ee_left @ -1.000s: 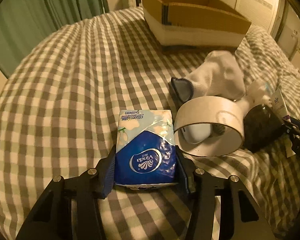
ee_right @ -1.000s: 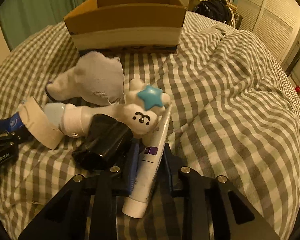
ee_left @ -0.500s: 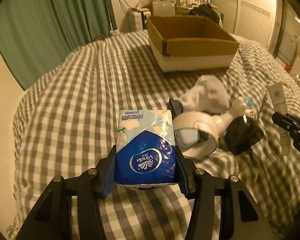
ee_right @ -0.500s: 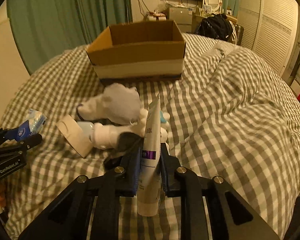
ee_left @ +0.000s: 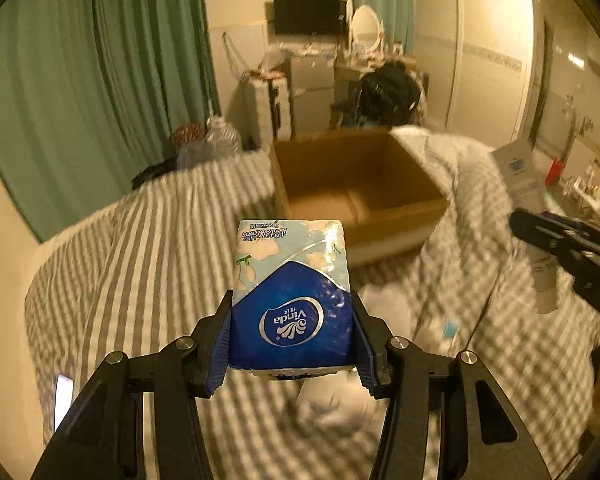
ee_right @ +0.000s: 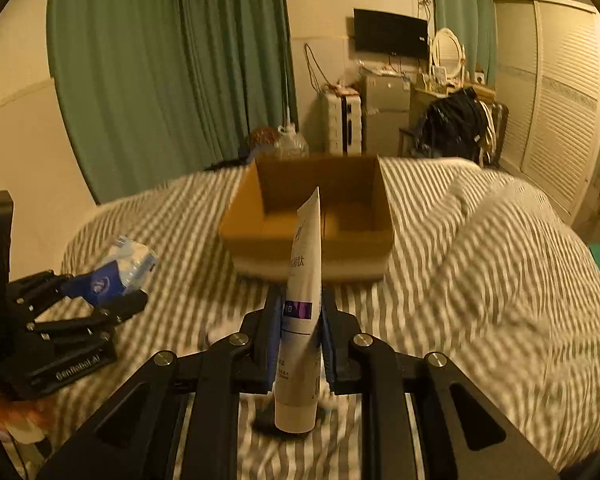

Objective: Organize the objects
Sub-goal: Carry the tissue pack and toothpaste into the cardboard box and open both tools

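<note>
Now the tissue pack (ee_left: 290, 296) is clamped in the left tongs (ee_left: 292, 340) and the tube (ee_right: 303, 320) is pinched in the right tongs (ee_right: 300, 344), both above the bed (ee_right: 480, 264). Both should be carried over the open cardboard box (ee_right: 308, 216) before being released, so that nothing is dropped beside it.

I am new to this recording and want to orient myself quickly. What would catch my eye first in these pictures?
First, the blue tissue pack clamped in the left gripper, filling the middle of the left wrist view. Next, the white tube pinched upright in the right gripper. Beyond both, an open cardboard box sits on the checked bedcover, with nothing visible inside it.
</note>
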`<state>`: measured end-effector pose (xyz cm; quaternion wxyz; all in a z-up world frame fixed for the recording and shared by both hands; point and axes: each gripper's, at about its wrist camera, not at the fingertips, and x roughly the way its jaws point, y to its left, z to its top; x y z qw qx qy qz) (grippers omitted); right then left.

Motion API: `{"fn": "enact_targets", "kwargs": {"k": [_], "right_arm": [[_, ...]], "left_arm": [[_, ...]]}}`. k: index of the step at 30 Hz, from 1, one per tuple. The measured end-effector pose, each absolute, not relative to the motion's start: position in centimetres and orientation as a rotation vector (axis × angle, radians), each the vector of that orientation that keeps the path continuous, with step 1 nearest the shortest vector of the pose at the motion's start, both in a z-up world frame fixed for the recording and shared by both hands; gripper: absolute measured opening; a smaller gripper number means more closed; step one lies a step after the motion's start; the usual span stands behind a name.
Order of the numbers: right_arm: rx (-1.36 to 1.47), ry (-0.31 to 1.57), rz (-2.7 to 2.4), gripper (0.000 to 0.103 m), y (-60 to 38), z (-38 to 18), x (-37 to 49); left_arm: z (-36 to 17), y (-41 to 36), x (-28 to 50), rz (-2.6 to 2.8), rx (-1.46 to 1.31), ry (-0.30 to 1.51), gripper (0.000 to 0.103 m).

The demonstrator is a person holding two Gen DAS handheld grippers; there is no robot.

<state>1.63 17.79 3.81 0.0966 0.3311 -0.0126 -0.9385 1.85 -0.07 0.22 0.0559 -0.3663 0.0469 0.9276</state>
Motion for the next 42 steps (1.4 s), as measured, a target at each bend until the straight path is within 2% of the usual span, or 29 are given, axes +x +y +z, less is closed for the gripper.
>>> {"fn": "enact_targets", "kwargs": {"k": [7,15,24,37,40,41,42], "right_arm": [[0.925,-0.056,-2.783,0.017,18.4,6.8,-5.8],[0.931,-0.098,-2.791,0.017,19.5,5.8,-15.1],[1.051,-0.111,-2.783,0.017,20.1,-0.4,-23.0],[1.204,-0.033,-2.764,0.017,19.8,-5.4,-25.4],[1.189,-0.050,-2.767,0.018,20.0,-5.2,-25.1],[1.181,-0.058,-2.770,0.018,20.1,-5.1,-24.9],[1.171,-0.068,-2.775,0.026,20.2,-4.8,-24.7]], "left_arm": [[2.7,1.6,-5.1,2.793,-1.030,0.078,0.053],[1.4,3.0,-13.8,2.779,-0.983,0.066,0.053],[-4.3,3.6,-19.1,2.752,-1.055,0.099,0.053],[-7.5,4.9,-19.7,2.714,-1.120,0.142,0.053],[-7.8,5.2,-19.5,2.703,-1.132,0.167,0.056],[-7.8,5.2,-19.4,2.700,-1.134,0.170,0.061],[-7.7,5.4,-19.3,2.698,-1.128,0.175,0.070]]}}
